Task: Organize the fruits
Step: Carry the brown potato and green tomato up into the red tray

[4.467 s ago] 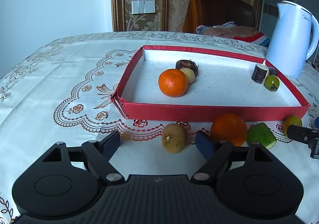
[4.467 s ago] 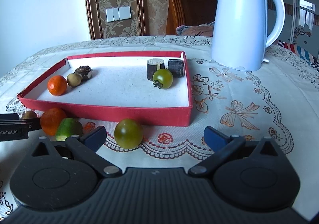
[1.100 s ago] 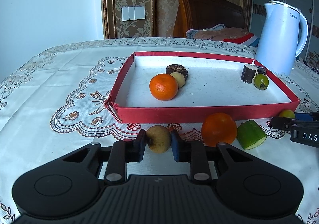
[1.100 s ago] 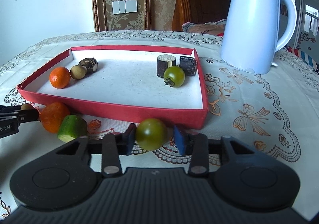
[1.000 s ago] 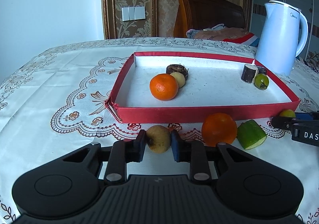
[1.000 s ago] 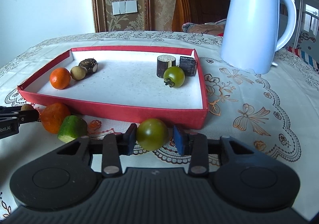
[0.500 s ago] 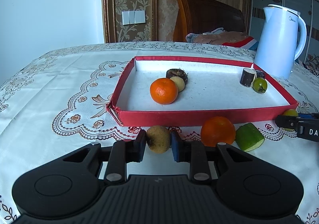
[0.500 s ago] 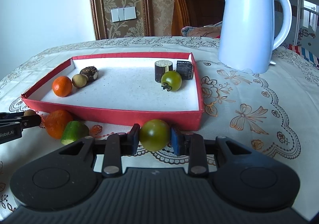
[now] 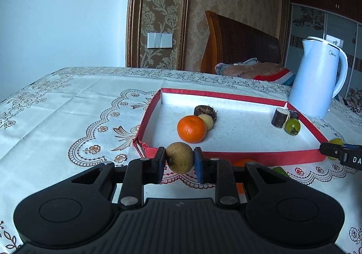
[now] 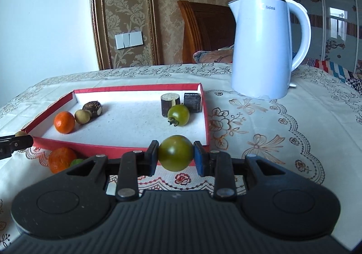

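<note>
Both fruits have come up off the worktop, the left gripper [image 9: 178,161] clamped on the small round brown fruit [image 9: 179,157], the right gripper [image 10: 175,156] on the round green tomato [image 10: 175,152], each just short of the shallow red-rimmed white tray [image 10: 126,147] beyond the fingers, ready for placing.

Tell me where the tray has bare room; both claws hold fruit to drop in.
The red tray is bare across its middle, between the orange with its two small neighbours on the left and the green tomato with the dark blocks at the right. Those two ends are crowded.
</note>
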{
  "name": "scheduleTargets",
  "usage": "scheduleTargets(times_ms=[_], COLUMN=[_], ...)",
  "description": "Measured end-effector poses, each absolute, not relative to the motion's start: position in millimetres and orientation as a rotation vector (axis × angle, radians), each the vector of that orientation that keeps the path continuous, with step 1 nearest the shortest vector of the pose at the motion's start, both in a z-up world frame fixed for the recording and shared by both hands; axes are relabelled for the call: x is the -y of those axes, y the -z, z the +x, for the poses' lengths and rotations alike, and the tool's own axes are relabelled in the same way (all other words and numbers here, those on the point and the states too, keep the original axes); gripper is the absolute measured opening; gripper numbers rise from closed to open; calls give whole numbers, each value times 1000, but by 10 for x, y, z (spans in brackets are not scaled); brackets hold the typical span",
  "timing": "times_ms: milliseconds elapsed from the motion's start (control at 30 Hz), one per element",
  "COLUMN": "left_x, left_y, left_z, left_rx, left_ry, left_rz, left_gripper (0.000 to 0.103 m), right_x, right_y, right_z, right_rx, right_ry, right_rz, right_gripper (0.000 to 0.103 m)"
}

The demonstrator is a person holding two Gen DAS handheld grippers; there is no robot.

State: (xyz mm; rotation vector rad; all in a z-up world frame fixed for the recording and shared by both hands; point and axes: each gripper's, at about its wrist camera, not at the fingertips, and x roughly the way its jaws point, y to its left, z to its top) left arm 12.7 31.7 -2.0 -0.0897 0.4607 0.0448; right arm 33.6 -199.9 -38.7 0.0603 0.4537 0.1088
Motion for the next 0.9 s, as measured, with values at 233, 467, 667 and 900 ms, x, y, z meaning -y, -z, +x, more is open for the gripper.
scheduleTargets(times_ms=[233,467,667,900], left_x=[-251,-165,-58,159], left_y=[-6,-50,-115,-83], left_z=[129,254,500,743], left_rx=[-434,-454,-480,-507], left_ry=[-36,-14,-3,-5], left_rz=[-61,-61,-73,-25], left_gripper=[26,26,26,26], right_x=[2006,1973,1872,1807], right_y=[367,304,275,385], right_z=[331,410,631,920], right_rx=[-432,-426,-438,-517], right_ry=[-93,-86,-70,-73], right_rz=[62,46,-5,-9], right_gripper=[30,30,30,30])
